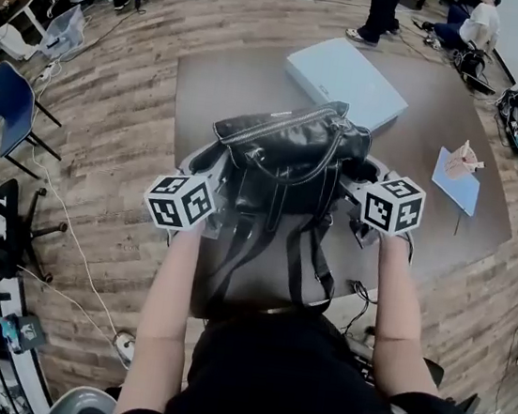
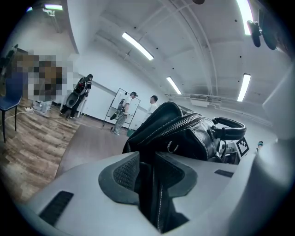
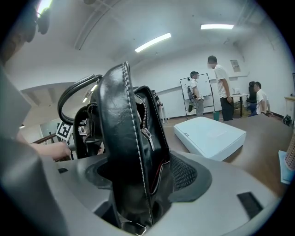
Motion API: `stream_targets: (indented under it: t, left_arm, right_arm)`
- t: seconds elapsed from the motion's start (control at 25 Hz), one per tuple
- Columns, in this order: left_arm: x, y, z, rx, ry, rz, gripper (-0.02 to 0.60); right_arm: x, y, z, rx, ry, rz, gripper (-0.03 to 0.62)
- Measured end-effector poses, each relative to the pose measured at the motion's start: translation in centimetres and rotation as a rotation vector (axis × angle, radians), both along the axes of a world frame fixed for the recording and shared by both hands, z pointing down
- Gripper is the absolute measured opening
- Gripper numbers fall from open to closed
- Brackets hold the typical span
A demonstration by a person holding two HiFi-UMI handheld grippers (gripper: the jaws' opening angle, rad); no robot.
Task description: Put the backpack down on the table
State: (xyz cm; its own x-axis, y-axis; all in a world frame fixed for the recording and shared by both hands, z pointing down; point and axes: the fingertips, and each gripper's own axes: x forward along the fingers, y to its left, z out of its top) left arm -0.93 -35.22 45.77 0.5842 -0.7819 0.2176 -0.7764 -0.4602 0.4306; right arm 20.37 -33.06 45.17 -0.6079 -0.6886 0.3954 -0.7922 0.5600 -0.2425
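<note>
Backpack (image 1: 290,153): black glossy leather, white stitching, metal zipper.

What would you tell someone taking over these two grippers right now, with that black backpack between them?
Left gripper: shut on a leather edge of the backpack.
Right gripper: jaws wide, the backpack's other side between them, one pad clear of the leather.
Backpack: seems to rest upright on the table, straps hanging over the near edge.
Done: bag apparently set down.
Left: open the left gripper, then draw both away.
</note>
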Motion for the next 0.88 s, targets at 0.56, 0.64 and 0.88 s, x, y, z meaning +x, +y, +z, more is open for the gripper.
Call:
stream_targets:
  t: [0.56,0.64,0.88]
  left_arm:
    - [-0.7,3.1,-1.5,0.04,0.023,0.018,0.097]
    - [-1.1,3.8,-1.7,0.047,0.022,0.013,0.092]
    - [-2.1,5.8,-2.0,0.065,-0.009,0.004,0.073]
  right_arm:
    - [3.1,3.7,-1.5,0.036,0.039,0.13,0.283]
    - [3.5,4.4,-1.7,0.042,0.03,0.155,0.266]
    - [4.4,5.9,-2.8,0.073,-0.02,0.249,0.157]
